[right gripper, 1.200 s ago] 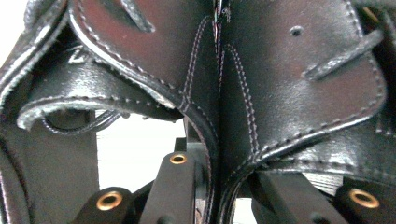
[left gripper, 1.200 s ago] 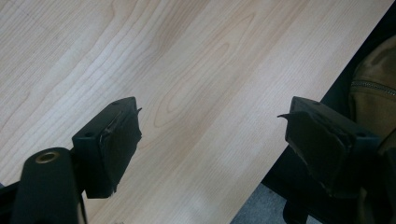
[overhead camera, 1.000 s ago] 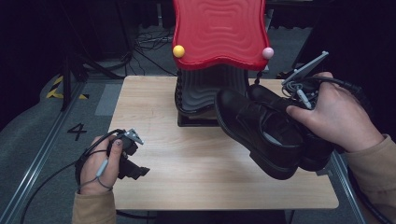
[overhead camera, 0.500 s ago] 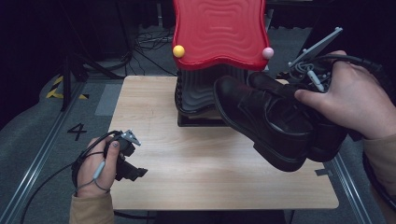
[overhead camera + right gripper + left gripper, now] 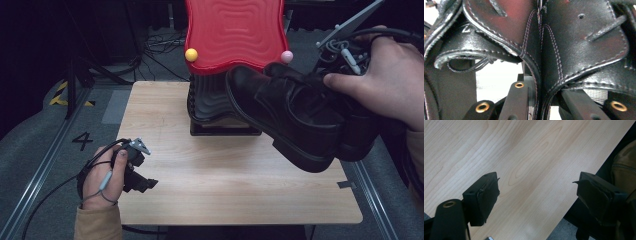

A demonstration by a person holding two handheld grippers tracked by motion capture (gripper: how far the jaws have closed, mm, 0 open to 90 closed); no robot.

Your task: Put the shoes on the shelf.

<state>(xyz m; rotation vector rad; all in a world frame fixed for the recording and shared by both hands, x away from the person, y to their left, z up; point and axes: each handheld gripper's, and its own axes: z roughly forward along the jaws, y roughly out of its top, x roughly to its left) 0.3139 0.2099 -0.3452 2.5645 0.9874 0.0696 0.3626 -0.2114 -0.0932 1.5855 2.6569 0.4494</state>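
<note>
Wooden table (image 5: 235,192) fills the middle, with a red rack (image 5: 235,32) at the top. At the right, the right gripper (image 5: 345,75) squeezes two black shoes (image 5: 295,112) together in the air. At the lower left, the left gripper (image 5: 142,175) sits wide apart, holding nothing.

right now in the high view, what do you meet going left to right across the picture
left gripper in the person's hand at the table's near left → yellow ball on the red wavy board → pink ball → black shoes held off the table → right gripper
</note>
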